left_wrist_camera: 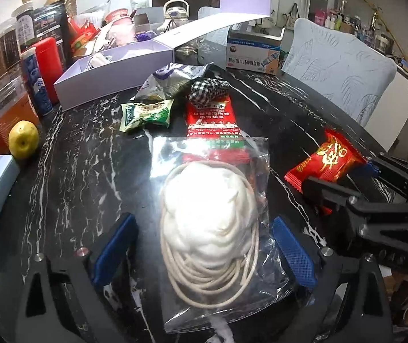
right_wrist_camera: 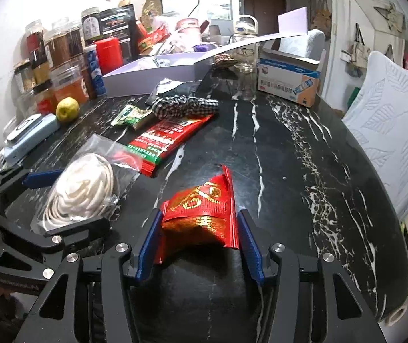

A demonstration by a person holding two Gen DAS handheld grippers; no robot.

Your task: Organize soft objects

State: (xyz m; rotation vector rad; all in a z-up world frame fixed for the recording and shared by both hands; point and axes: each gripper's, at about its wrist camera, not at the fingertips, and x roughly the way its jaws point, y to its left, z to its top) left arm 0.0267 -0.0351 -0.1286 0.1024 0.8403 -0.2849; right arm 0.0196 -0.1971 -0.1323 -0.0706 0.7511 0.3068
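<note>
My left claw [left_wrist_camera: 204, 245] stands wide open over the black marble table [left_wrist_camera: 69, 171], its blue pads [left_wrist_camera: 115, 245] well clear on either side of the clear bag [left_wrist_camera: 218, 228] that lies between them. The bag holds a white wad and a coil of pale cord, and it rests flat on the table with neither pad touching it; its far end overlaps the near end of the long red packet [left_wrist_camera: 211, 114]. My right claw [right_wrist_camera: 198, 243] is partly open around the small red packet [right_wrist_camera: 204, 211]. That packet sits between my fingers, its left edge against the left pad [right_wrist_camera: 146, 245], while the right pad stands just beside its right edge; I cannot tell whether that side presses on it, so I cannot say it is gripped. The packet is tilted, its far corner raised off the table. Beyond the long red packet lie the green packet [left_wrist_camera: 146, 113], the checked cloth [left_wrist_camera: 208, 90] and a silver bag [left_wrist_camera: 172, 80], close together. Behind them stands the open lilac box [left_wrist_camera: 112, 74] with some white stuff inside. A yellow-green fruit [left_wrist_camera: 23, 138] sits at the left edge of the table, well apart from both claws.
</note>
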